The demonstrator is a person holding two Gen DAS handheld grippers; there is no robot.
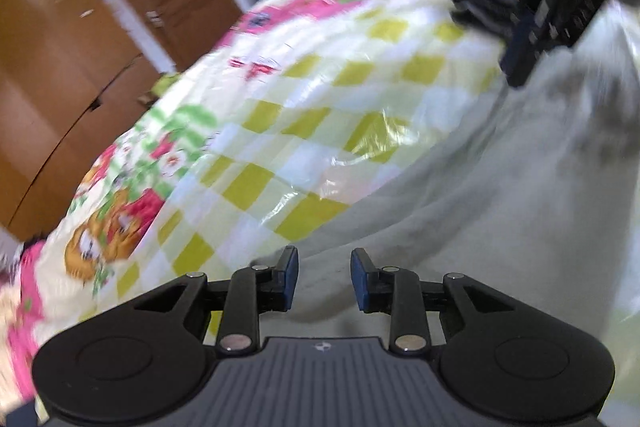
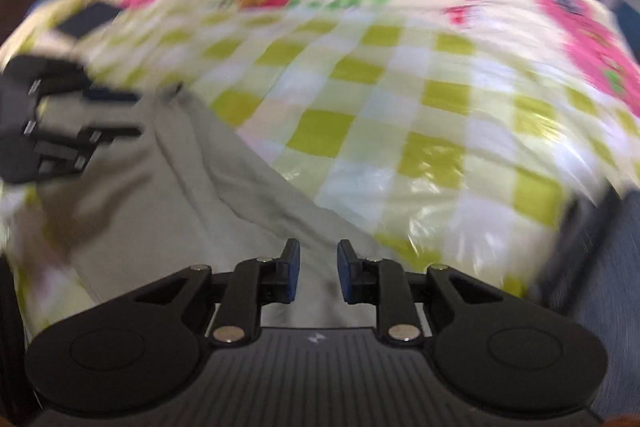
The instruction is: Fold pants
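Left wrist: checked bedcover, wooden wardrobe.

Both claws look the same: left claw and right claw are black plastic with blue pads, silver pivot screws, round side discs and a ribbed grey base.

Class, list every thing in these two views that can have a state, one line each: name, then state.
Left hand-held gripper: open, nothing between its fingers.
Right hand-held gripper: open, nothing between its fingers.
Pants: pale grey, lying rumpled on the bedspread, held by neither gripper.
Bedspread: checked, spread over the bed, glossy and creased.
Wardrobe: doors shut.
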